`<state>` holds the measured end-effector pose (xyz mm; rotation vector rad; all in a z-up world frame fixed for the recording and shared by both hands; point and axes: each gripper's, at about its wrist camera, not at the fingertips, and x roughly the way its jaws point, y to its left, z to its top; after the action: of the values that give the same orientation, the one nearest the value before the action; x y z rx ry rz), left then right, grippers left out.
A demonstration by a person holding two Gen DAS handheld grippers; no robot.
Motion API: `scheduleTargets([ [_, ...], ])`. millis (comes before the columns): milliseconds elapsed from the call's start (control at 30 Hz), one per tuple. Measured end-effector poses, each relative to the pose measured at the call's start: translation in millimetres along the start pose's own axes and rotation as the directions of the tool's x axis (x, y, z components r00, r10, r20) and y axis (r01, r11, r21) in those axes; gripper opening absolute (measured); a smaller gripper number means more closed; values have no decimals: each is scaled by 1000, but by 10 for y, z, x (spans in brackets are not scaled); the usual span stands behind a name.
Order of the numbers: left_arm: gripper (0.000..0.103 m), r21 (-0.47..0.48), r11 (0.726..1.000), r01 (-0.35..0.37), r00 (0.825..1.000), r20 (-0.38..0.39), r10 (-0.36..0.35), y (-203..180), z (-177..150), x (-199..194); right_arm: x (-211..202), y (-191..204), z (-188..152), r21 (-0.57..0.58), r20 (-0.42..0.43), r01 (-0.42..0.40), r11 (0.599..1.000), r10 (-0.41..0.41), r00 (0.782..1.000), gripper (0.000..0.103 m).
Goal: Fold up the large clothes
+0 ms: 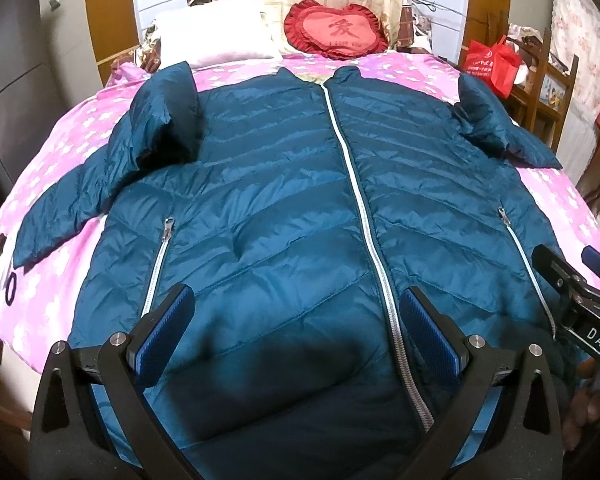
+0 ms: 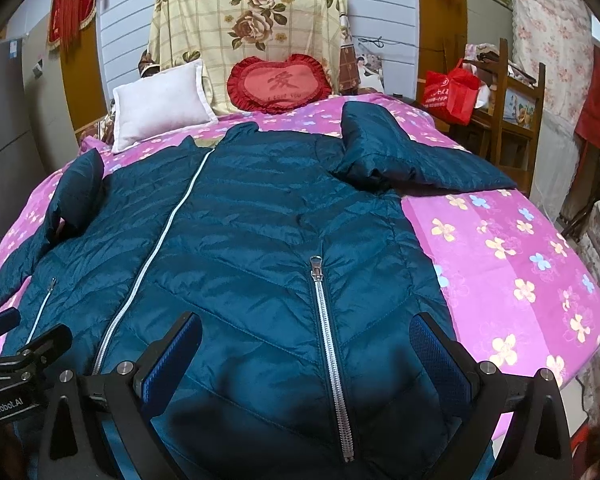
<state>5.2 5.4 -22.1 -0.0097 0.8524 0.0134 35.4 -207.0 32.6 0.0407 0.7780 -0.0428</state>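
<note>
A dark teal quilted puffer jacket (image 1: 284,184) lies front up on the bed, zipped with a white centre zipper (image 1: 352,168). It also shows in the right wrist view (image 2: 252,232). Both sleeves are bent, with cuffs standing up near the shoulders (image 1: 168,108) (image 2: 376,140). My left gripper (image 1: 296,320) is open, hovering over the jacket's lower left panel near the hem. My right gripper (image 2: 306,350) is open over the lower right panel, straddling the right pocket zipper (image 2: 332,352). Neither holds anything. The right gripper's body shows at the edge of the left wrist view (image 1: 580,308).
The bed has a pink floral sheet (image 2: 512,264). A white pillow (image 2: 160,108) and a red heart cushion (image 2: 278,82) lie at the head. A red bag (image 2: 452,96) and a wooden chair (image 2: 516,120) stand to the right of the bed.
</note>
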Motion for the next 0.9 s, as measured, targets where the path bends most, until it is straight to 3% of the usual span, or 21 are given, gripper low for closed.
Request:
scheduleTargets([
  [900,103,-71,997,20,1000,-6,-21,149,6,-7,14,-14,-17,-1,-15,31,1000,-31,999,103],
])
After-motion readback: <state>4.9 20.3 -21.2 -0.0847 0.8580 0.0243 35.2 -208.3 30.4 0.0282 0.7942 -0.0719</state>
